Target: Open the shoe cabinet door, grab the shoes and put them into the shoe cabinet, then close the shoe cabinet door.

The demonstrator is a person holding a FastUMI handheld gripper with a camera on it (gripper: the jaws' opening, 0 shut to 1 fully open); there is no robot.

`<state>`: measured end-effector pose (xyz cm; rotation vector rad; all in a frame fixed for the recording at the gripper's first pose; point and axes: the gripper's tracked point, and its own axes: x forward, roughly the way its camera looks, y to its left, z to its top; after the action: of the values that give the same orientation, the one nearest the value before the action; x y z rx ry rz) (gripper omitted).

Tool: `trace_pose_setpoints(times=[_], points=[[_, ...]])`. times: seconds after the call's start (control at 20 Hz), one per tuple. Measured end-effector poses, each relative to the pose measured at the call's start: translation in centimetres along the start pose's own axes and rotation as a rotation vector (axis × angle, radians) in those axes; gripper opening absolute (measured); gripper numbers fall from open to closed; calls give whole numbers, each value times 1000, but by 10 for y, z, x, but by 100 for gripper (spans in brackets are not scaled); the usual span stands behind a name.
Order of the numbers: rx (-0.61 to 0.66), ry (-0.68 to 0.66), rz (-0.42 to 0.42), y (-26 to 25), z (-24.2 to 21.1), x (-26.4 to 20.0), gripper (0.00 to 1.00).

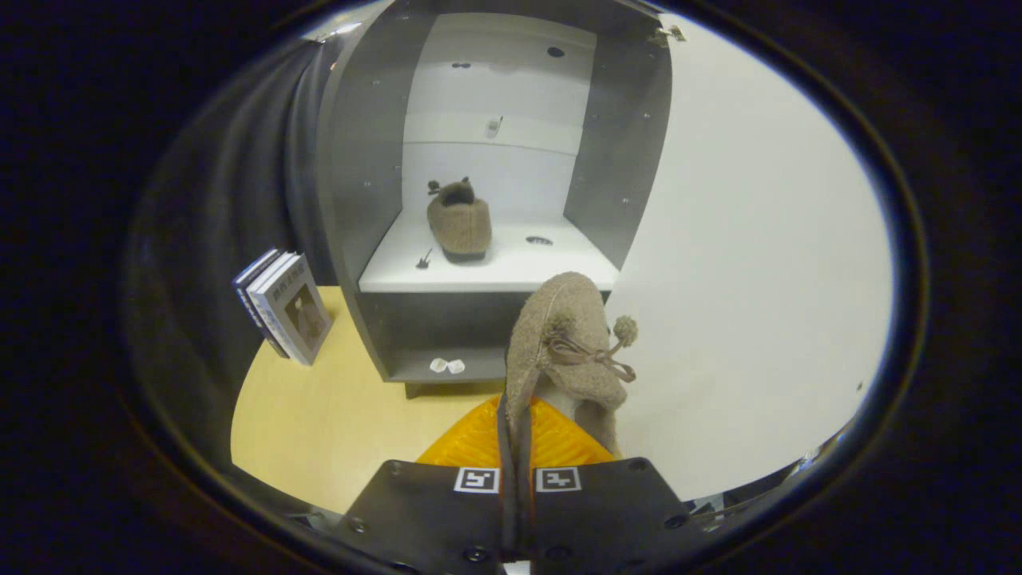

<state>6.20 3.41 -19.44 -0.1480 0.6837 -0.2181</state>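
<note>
My gripper (516,431) is shut on the side wall of a tan fuzzy slipper (563,343) with a pom-pom lace, and holds it up in front of the cabinet. The grey shoe cabinet (359,160) stands open just ahead. A second matching slipper (459,224) rests on the white shelf (495,275) inside it, toe toward the back. The open white door (758,263) stands to the right of the held slipper.
Two books (283,307) stand upright left of the cabinet on the yellow wooden tabletop (319,423). A small white object (447,366) lies on the cabinet's low bottom ledge. A small dark bit (423,260) lies on the shelf beside the inner slipper.
</note>
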Motion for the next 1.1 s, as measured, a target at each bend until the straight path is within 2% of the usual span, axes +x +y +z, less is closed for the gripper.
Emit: trace_pose_setpoints(times=[0.25,0.65,0.95,1.1], points=[[-49,-19,9,-13,64,47,3],[-127,-31,27,-24,158,160,3],[-211,51,60,-13,167,228,3],[-250,79,74,-7,167,245,3]])
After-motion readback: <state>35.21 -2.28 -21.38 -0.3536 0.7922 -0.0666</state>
